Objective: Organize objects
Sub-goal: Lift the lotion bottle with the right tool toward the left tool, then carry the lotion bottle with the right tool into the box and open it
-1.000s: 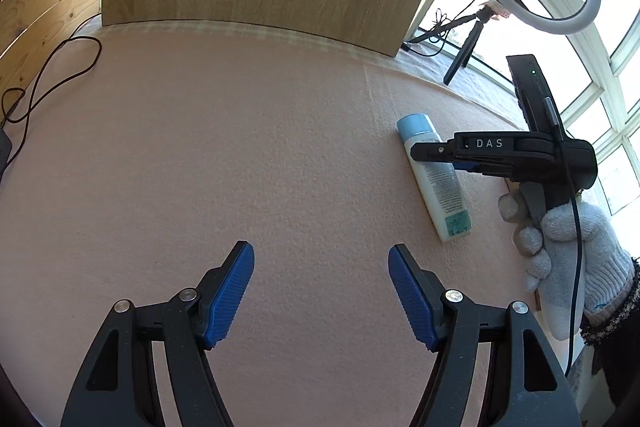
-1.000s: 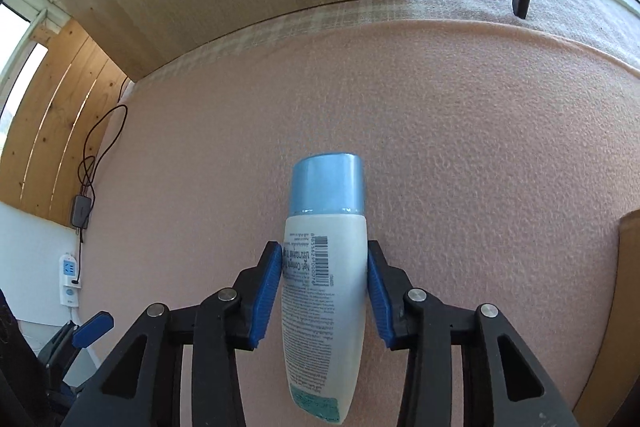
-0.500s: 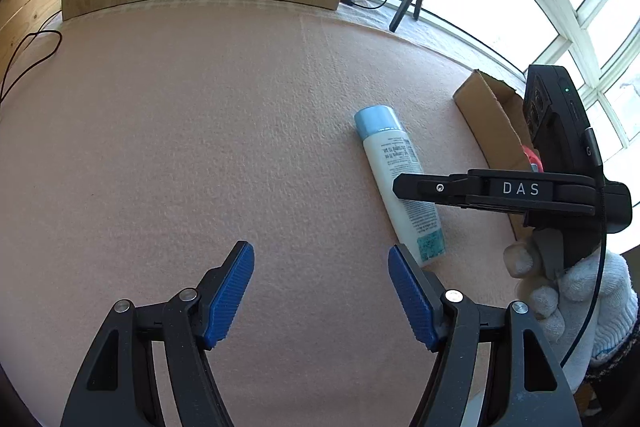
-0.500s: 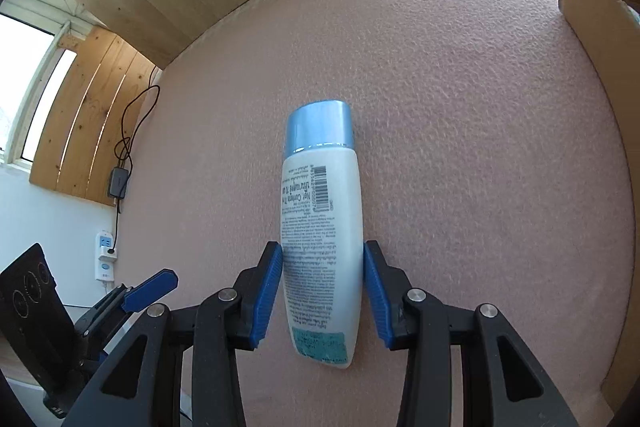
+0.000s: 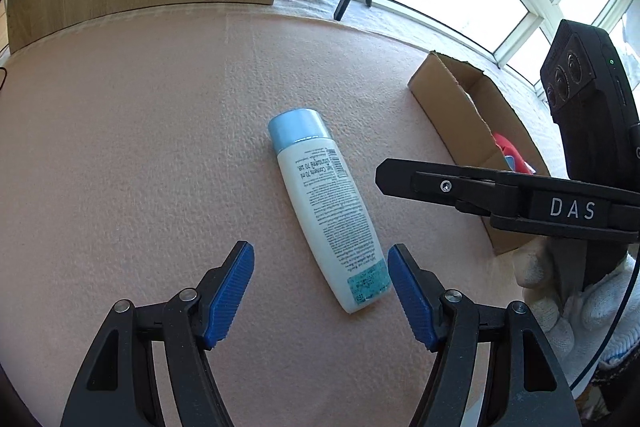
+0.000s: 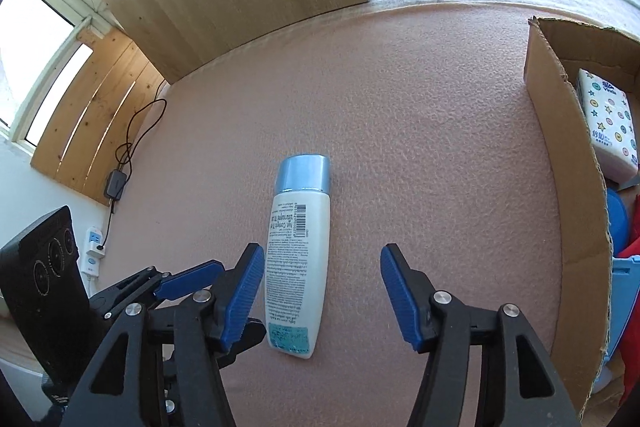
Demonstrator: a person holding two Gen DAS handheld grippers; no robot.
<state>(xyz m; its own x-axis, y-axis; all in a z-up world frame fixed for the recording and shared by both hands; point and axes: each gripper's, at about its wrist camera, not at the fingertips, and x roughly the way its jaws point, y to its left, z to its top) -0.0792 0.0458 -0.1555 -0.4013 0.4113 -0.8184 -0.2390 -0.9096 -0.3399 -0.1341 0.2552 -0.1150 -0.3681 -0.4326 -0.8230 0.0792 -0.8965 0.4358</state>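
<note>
Bottle (image 6: 298, 259) flat on the pink table (image 6: 420, 131), blue cap pointing away, label up. Right tongs (image 6: 322, 293) spread wide, nothing held; left pad just beside the bottle's side, right pad well clear. Left tongs (image 5: 320, 291) also wide and empty, bottle's lower end between the pads, nearer the right one. Cardboard box (image 6: 560, 163) to the right of the bottle holds a tissue pack (image 6: 610, 123) and other items.
</note>
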